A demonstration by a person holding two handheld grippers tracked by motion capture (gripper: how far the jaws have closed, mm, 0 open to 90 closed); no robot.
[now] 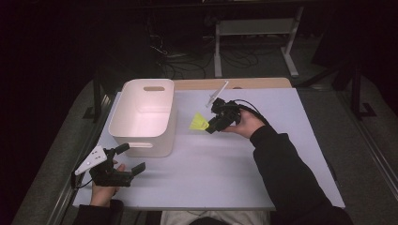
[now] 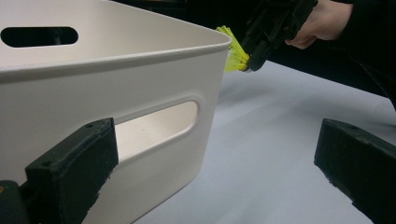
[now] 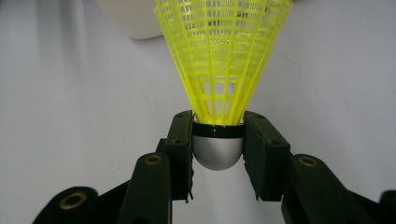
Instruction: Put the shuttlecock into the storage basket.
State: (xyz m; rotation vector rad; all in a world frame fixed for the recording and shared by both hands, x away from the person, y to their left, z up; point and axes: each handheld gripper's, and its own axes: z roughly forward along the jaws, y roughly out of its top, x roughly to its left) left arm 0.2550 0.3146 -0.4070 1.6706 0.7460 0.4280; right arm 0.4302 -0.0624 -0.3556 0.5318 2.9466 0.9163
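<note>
A yellow shuttlecock (image 3: 223,65) with a silver cap is clamped at its base between the jaws of my right gripper (image 3: 218,140). In the high view that right gripper (image 1: 213,125) hovers above the white table, just right of a white bin (image 1: 143,117), with the shuttlecock (image 1: 199,122) and its skirt pointing toward the bin. From the left gripper view the shuttlecock (image 2: 232,52) pokes out past the bin (image 2: 93,74) rim. My left gripper (image 1: 131,159) rests at the table's front left, jaws wide apart and empty, facing the bin's near wall; the left gripper (image 2: 215,172) looks at the handle slot.
The white table top (image 1: 225,168) stretches right of the bin. A wooden strip (image 1: 234,83) runs along its far edge. Beyond it, a white frame (image 1: 256,37) and cables lie on the dark floor.
</note>
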